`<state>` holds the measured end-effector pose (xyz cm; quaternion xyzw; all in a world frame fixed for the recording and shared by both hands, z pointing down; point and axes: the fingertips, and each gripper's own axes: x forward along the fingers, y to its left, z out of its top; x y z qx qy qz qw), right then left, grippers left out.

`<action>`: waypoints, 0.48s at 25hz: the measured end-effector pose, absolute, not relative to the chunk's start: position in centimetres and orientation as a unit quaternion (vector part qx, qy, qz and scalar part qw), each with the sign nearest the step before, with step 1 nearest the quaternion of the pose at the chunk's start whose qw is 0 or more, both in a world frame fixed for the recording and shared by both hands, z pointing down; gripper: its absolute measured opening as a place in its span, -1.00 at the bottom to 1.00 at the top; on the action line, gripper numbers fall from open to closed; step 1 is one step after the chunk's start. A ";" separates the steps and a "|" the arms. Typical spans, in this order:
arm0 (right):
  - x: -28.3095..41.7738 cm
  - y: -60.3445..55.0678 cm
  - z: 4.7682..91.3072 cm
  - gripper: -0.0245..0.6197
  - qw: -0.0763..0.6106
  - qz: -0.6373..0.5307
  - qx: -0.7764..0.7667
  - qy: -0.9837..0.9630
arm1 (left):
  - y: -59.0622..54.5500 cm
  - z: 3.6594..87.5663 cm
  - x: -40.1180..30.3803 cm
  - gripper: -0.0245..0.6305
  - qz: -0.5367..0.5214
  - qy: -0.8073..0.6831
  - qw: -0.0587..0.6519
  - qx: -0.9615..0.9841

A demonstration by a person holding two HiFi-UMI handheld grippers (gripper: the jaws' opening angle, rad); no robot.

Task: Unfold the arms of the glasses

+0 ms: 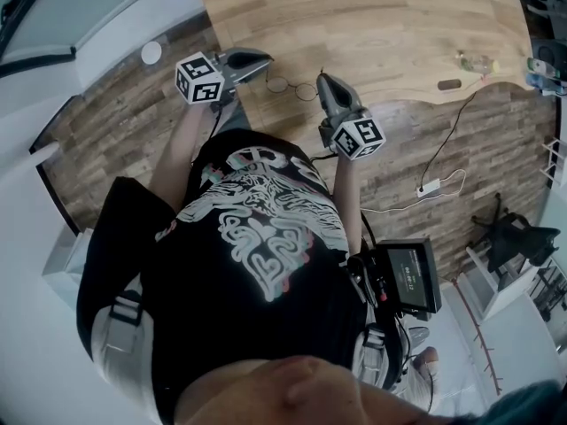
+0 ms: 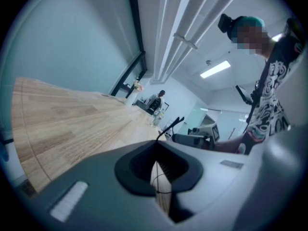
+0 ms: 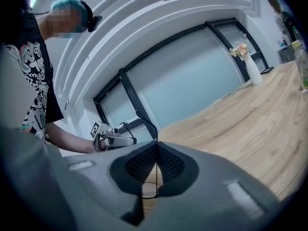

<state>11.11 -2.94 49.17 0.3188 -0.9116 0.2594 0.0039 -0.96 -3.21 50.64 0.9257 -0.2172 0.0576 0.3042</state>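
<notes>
Glasses [image 1: 292,88] are located at the near edge of the bench [image 1: 399,25], between the two grippers. Left gripper [image 1: 267,61] is clamped on one thin arm. Right gripper [image 1: 323,80] pinches the other arm.

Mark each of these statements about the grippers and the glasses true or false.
1. The left gripper is shut on the glasses. True.
2. The right gripper is open and empty. False: it is shut on the glasses too.
3. A metal tray lies beneath the glasses. False: beneath them is a wooden table.
4. A vase with flowers stands on the table. True.
</notes>
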 end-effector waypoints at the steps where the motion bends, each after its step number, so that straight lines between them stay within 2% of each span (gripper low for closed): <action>1: 11.1 -2.9 49.2 -0.92 0.005 0.259 0.319 -0.912 | -3.2 50.7 -0.9 -0.95 0.058 -0.217 0.306 0.925; 12: 11.1 -3.7 49.5 -0.92 0.005 0.266 0.324 -0.908 | -4.0 50.9 -0.8 -0.95 0.056 -0.208 0.312 0.925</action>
